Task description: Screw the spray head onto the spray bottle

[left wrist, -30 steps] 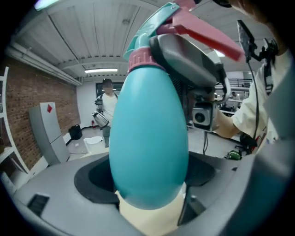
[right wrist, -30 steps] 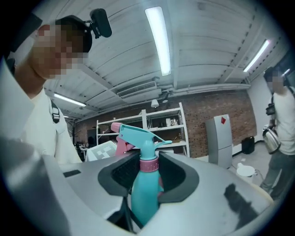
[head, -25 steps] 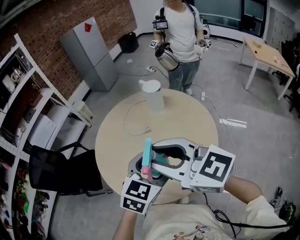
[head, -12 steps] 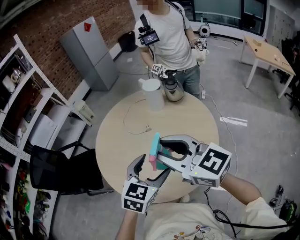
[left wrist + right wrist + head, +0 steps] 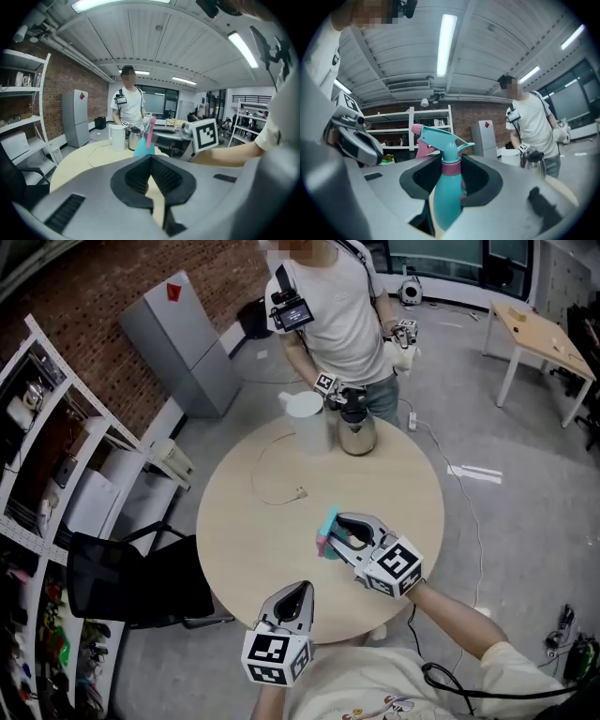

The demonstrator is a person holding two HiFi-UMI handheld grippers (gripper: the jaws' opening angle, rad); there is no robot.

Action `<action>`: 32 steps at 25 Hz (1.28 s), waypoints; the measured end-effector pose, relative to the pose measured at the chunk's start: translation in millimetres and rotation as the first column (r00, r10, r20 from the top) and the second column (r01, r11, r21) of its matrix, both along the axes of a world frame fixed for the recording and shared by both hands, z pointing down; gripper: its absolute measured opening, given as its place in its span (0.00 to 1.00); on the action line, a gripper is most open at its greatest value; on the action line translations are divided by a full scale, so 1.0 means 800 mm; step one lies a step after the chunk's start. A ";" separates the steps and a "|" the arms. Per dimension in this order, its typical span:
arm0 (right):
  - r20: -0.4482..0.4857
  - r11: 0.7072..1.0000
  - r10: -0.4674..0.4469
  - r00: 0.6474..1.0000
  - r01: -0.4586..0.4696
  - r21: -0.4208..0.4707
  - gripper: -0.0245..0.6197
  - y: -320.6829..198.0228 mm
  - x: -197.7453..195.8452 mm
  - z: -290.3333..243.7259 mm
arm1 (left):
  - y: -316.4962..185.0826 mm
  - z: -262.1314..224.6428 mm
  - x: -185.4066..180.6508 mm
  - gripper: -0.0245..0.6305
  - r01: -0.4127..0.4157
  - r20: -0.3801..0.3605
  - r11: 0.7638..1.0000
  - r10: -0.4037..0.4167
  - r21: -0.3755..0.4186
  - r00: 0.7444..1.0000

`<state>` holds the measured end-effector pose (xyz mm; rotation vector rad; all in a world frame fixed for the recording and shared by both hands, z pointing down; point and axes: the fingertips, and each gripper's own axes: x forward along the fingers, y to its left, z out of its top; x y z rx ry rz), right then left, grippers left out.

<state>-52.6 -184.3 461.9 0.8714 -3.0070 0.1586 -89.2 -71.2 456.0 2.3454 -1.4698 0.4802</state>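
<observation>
Right gripper (image 5: 343,530) jaws clamped on the teal spray bottle (image 5: 445,197), near the middle of the round worktop (image 5: 239,521); contact with the worktop not discernible; spray head (image 5: 439,137) seated on the bottle neck; left gripper (image 5: 298,594) at the near edge, jaws just closed together, nothing between them.

spray bottle (image 5: 327,531) in right gripper (image 5: 336,532) over table (image 5: 272,540), jug (image 5: 307,425) left of kettle (image 5: 357,430) at far edge

Upright teal spray bottle (image 5: 445,201), its pink-triggered spray head (image 5: 439,137) seemingly screwed on.
</observation>
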 end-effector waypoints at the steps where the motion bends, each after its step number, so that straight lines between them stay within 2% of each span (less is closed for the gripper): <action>1: -0.011 0.999 0.023 1.000 -0.023 -0.027 0.24 -0.004 -0.002 0.027 | 0.003 0.004 0.001 0.05 -0.003 0.001 1.000 0.003 -0.008 1.000; 7: -0.088 0.990 0.095 0.992 -0.103 -0.098 0.24 0.008 -0.037 0.162 | 0.024 0.017 -0.002 0.05 -0.003 0.027 0.999 0.005 -0.047 1.000; 12: -0.096 0.985 0.150 0.984 -0.157 -0.076 0.24 0.012 -0.044 0.212 | 0.027 0.007 -0.015 0.05 0.005 0.034 0.998 -0.004 -0.056 0.999; 19: -0.191 0.982 0.186 0.964 -0.191 -0.007 0.24 0.030 -0.031 0.284 | 0.028 0.027 -0.014 0.05 -0.028 0.035 0.995 0.031 -0.095 0.999; 26: -0.177 0.979 0.202 0.963 -0.193 0.067 0.24 0.034 -0.011 0.300 | 0.021 0.032 -0.006 0.05 -0.056 0.036 0.992 0.060 -0.115 0.998; 29: -0.208 0.981 0.187 0.960 -0.174 0.080 0.25 0.036 -0.010 0.311 | 0.020 0.036 0.000 0.05 -0.073 0.025 0.990 0.077 -0.117 0.997; 32: -0.244 0.982 0.186 0.952 -0.186 0.023 0.36 0.032 -0.007 0.326 | 0.015 0.035 0.003 0.05 -0.081 0.020 0.991 0.084 -0.108 0.996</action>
